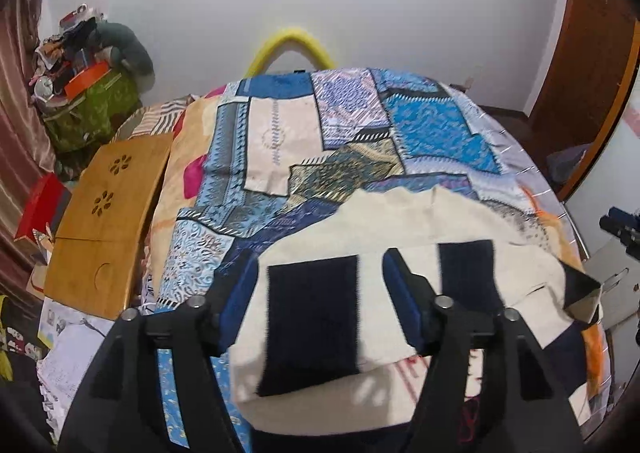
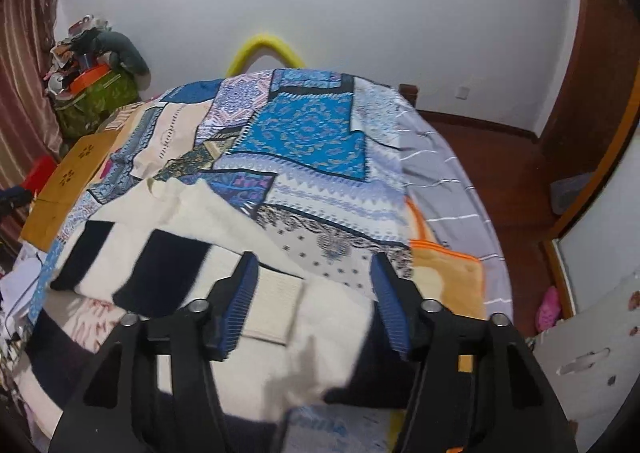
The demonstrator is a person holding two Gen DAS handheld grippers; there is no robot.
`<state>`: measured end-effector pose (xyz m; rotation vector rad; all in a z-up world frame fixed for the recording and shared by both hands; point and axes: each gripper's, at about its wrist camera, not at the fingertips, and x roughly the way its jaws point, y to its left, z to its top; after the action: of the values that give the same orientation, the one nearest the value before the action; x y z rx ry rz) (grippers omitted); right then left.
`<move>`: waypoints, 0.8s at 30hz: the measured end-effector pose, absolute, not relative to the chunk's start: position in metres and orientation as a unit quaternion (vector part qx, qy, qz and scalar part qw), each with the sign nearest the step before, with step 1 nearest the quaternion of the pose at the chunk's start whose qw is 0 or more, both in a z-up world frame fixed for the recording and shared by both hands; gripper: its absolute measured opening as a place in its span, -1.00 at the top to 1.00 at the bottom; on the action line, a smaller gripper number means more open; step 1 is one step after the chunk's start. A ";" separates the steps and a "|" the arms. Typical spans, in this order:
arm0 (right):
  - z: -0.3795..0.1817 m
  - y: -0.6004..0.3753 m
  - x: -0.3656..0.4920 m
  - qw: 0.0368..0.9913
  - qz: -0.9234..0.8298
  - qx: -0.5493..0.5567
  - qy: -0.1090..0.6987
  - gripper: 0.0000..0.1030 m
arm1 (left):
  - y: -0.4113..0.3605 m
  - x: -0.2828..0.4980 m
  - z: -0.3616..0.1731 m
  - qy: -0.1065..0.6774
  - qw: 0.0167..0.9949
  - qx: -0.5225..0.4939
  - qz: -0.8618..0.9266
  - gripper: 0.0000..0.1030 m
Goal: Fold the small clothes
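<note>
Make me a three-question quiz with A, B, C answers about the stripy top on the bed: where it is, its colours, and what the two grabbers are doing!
1. Where does the garment lie?
A. on the wooden tray
B. on the patchwork bedspread
C. on the floor

2. Its colours?
A. cream and navy
B. red and green
C. all yellow

3. The left gripper and right gripper are:
A. both shut
B. one open
C. both open

Answers: B, bedspread shows around it; A, dark bands cross cream cloth; C, each pair of fingers stands apart, gripping nothing.
</note>
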<state>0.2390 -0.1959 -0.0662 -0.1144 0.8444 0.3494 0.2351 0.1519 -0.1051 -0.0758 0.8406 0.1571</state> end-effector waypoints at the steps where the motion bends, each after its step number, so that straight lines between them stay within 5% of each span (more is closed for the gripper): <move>1: -0.067 -0.201 0.237 0.897 0.165 -0.055 0.406 -0.16 | 0.146 0.235 -0.104 0.405 0.911 -0.036 0.075 -0.38; 5: -0.075 -0.226 0.234 0.895 0.151 -0.042 0.417 -0.24 | 0.125 0.241 -0.108 0.410 0.909 -0.032 0.065 -0.54; 24: -0.166 -0.354 0.222 0.850 0.040 0.093 0.517 -0.25 | 0.065 0.292 -0.208 0.521 0.853 -0.021 0.029 -0.54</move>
<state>0.2215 -0.3544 -0.1664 0.1952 1.0881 0.0843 0.2925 0.0650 -0.2076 -0.0451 1.0958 0.0600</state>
